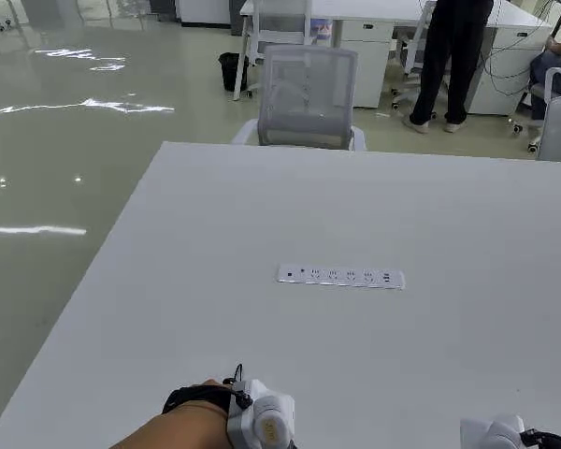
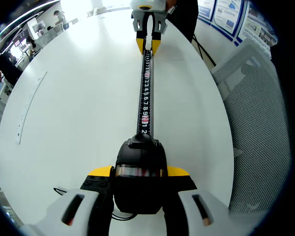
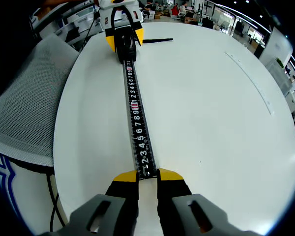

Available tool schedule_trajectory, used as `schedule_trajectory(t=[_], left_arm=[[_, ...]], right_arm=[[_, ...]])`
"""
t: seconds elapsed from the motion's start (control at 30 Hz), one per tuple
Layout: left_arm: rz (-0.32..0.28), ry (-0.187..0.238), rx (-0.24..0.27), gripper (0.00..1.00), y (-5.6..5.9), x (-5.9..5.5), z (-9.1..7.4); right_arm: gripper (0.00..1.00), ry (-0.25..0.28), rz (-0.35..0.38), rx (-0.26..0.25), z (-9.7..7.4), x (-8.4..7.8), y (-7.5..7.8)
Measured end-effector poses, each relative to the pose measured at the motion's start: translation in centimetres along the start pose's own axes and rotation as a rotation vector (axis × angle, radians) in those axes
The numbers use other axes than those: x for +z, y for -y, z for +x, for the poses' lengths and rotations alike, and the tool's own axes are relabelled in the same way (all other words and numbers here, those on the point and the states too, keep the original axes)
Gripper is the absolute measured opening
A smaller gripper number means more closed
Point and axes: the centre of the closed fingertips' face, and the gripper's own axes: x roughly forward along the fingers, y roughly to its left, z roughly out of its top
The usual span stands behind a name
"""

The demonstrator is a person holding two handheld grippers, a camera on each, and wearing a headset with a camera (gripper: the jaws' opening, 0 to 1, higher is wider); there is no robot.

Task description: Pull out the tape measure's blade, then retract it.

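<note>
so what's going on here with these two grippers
A person is working a tape measure at a white table. The left hand-held gripper clamps its black body, and the right hand-held gripper pinches the tip of the blade. The blade is pulled out and lies flat along the table between them.

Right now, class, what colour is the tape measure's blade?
Black blade, white numerals; clearest in the right gripper view.
</note>
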Motion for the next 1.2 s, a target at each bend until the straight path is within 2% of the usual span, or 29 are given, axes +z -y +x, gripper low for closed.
schedule_trajectory(t=[0.3,0.4,0.63,0.83,1.0,1.1,1.2], left_arm=[[-0.003,0.004,-0.003,0.34,-0.03,-0.02,0.04],[-0.001,0.002,-0.004,0.34,-0.06,-0.03,0.07],[-0.001,0.007,-0.002,0.34,-0.07,0.02,0.09],[0.000,0.010,-0.001,0.34,-0.07,0.03,0.07],[0.002,0.009,-0.005,0.34,-0.07,0.01,0.09],[0.003,0.009,-0.004,0.34,-0.06,0.00,0.09],[0.003,0.009,-0.002,0.34,-0.05,0.02,0.07]], right_arm=[[0.13,0.012,0.016,-0.005,0.14,0.20,0.00],[0.14,-0.002,0.012,-0.006,0.18,0.24,-0.07],[0.15,0.001,-0.014,-0.004,0.15,0.09,0.00],[0.16,0.009,-0.014,-0.023,0.04,0.01,0.10],[0.24,0.000,-0.008,-0.060,-0.14,-0.02,0.44],[0.28,-0.007,-0.015,-0.066,-0.24,-0.13,0.41],[0.34,-0.002,0.006,-0.085,-0.47,-0.26,0.59]])
